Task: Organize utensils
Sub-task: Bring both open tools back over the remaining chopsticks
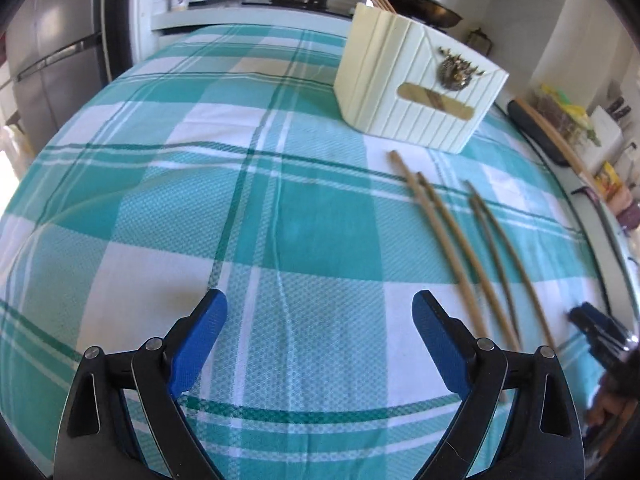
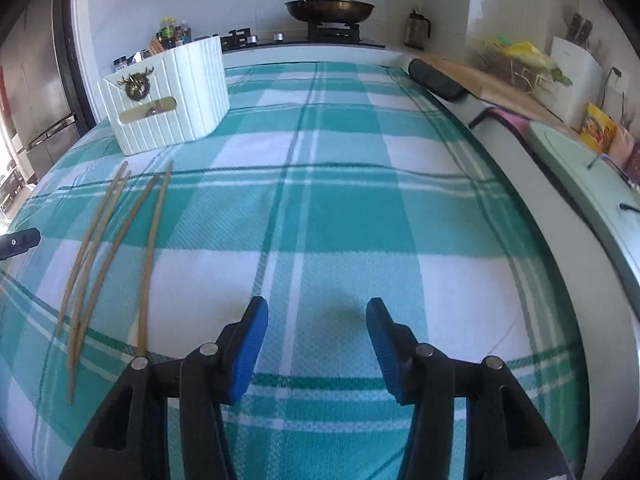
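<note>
Chopsticks [image 2: 116, 248] lie loose on the checked cloth [image 2: 340, 220] near the cream holder [image 2: 168, 96] — we judge the pickup not begun, both left gripper [image 1: 320, 320] and right gripper [image 2: 316, 328] spread and empty — next, one closes on a stick.

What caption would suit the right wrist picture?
Open right gripper hovers over a checked tablecloth, four chopsticks lying loose before a cream holder.
</note>
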Demonstrator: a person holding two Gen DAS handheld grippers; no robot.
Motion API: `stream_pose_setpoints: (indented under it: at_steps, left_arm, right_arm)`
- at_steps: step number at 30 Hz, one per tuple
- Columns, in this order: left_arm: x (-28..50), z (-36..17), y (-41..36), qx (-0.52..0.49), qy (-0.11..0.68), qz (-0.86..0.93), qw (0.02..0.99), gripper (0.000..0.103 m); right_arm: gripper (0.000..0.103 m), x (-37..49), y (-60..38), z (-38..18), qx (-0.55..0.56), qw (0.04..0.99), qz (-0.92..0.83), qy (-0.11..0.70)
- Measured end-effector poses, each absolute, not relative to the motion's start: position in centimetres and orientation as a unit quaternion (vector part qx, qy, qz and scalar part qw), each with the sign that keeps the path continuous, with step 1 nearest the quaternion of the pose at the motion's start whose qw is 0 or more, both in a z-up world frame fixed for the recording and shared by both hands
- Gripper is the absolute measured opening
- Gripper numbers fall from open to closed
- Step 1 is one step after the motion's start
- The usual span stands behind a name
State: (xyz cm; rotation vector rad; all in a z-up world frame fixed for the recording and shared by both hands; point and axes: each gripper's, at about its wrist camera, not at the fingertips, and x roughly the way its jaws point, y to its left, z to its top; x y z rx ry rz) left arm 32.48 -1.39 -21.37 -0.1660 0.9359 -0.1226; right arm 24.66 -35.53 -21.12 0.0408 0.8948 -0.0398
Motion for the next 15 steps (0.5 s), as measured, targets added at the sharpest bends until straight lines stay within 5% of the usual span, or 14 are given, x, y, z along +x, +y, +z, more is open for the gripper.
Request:
stream_pose_setpoints:
  at_steps: [15]
  left_arm:
    - [32.6,-22.7,-3.4,0.009,0.452,-0.026,0.892,0.102]
  right_arm:
    - [0.053,24.7,-35.5,-21.3,0.019,0.9,-0.038,0.434]
